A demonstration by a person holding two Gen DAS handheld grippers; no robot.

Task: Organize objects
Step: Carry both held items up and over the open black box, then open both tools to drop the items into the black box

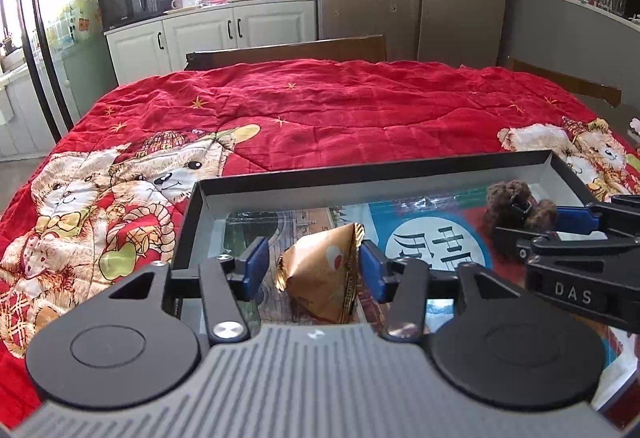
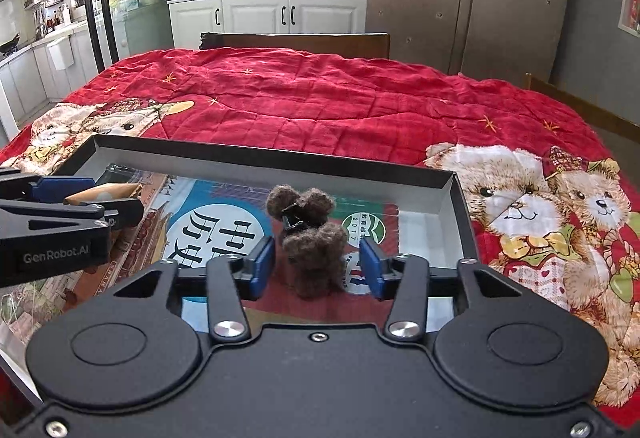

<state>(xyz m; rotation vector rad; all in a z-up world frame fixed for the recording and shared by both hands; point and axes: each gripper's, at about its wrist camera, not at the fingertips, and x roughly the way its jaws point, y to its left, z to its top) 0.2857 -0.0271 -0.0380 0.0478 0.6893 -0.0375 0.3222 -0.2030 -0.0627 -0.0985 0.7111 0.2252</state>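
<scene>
Gold wrapped packet [image 1: 324, 270], brown fuzzy toy [image 2: 310, 238] (both in box [image 2: 256, 154])

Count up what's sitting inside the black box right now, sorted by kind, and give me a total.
Gold-wrapped snack packet: 1
Brown fuzzy hair clip: 1
Printed plastic bag lining the bottom: 1
Total: 3, all inside the black box; each small item sits between the open pads of a gripper.
</scene>
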